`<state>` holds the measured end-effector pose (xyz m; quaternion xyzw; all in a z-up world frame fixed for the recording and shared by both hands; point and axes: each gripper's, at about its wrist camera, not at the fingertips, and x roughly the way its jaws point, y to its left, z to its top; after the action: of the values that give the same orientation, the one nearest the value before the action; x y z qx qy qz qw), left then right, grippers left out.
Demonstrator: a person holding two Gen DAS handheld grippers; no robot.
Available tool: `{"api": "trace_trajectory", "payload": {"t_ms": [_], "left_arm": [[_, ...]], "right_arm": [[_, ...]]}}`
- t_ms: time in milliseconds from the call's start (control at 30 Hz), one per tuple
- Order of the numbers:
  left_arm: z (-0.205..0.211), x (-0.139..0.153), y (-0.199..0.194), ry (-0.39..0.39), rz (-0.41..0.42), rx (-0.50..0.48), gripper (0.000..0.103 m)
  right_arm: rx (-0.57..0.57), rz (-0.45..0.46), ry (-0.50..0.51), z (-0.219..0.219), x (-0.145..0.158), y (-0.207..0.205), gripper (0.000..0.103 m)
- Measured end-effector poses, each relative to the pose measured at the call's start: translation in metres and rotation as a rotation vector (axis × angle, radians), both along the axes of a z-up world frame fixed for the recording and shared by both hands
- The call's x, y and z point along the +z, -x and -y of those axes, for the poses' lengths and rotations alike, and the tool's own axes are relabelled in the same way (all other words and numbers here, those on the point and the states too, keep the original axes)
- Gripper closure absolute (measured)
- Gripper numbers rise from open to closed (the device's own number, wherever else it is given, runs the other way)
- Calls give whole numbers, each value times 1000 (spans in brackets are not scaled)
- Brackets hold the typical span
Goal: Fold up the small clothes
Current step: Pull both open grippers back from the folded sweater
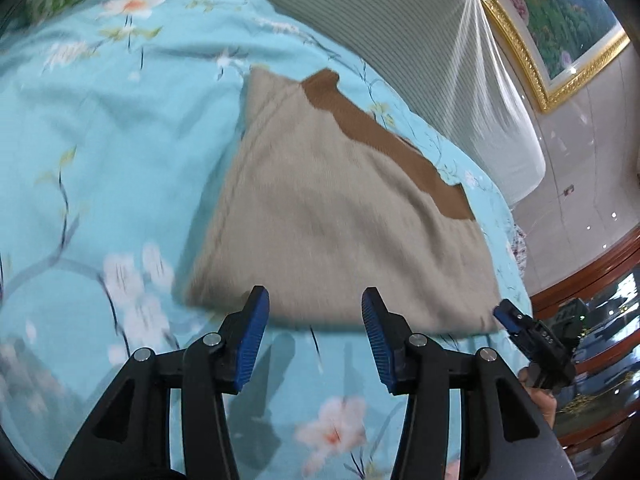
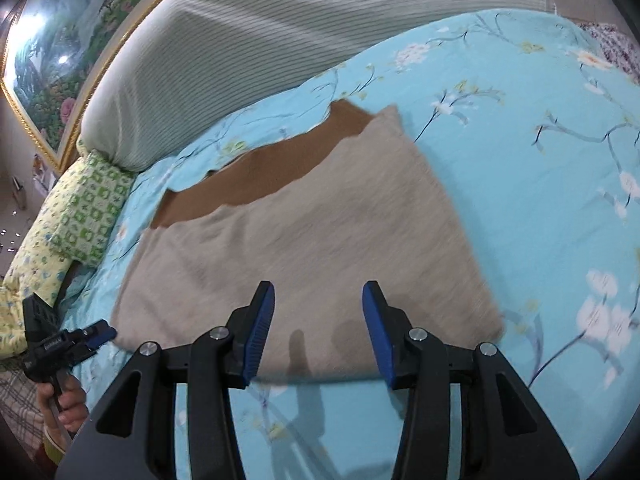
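On the bed, atop a light-blue floral sheet: a small beige garment lying flat, seemingly folded over already, with a brown layer peeking out along the far edge. Near edge just ahead of both claws; far edge towards the striped white pillow. Long axis hard to call through the fisheye and the blur; seemingly across the line of the claws, from left to right.

Left claw: partly spread, blue pads apart, nothing between them, hovering over the near edge towards the garment's left corner. Right claw: likewise part-open and empty, tips over the near edge towards the right corner. Each visible at the margin of the other's view, gripped by a hand, so standing side by side along that one edge. Contact with the cloth not clear from either view; probably none.

Crux for the coming move: near edge equally close to both, one corner apiece, neither nearer. Likely next, judging by the layout: either pinching that edge for another fold away towards the pillow, or leaving the piece as finished. Risk if pinching: catching the sheet along with the knit, or taking only the top layer.

Beyond: a green-patterned pillow off to the left, a gold-framed painting on the wall.
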<state>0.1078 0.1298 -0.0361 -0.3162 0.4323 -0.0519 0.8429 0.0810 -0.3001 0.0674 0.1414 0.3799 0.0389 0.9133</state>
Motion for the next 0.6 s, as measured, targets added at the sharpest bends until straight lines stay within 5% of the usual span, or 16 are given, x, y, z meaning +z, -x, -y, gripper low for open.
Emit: {"api": "trace_trajectory", "payload": {"t_ms": [233,600], "left_arm": [[6,-20,14,107,-47,11,46],[4,-28,-7,125,-37,84,42]], "right_arm": [[25,-3,-35,-18,-4,16,56],[45,-14,-43,-27,-7,12,53]]}}
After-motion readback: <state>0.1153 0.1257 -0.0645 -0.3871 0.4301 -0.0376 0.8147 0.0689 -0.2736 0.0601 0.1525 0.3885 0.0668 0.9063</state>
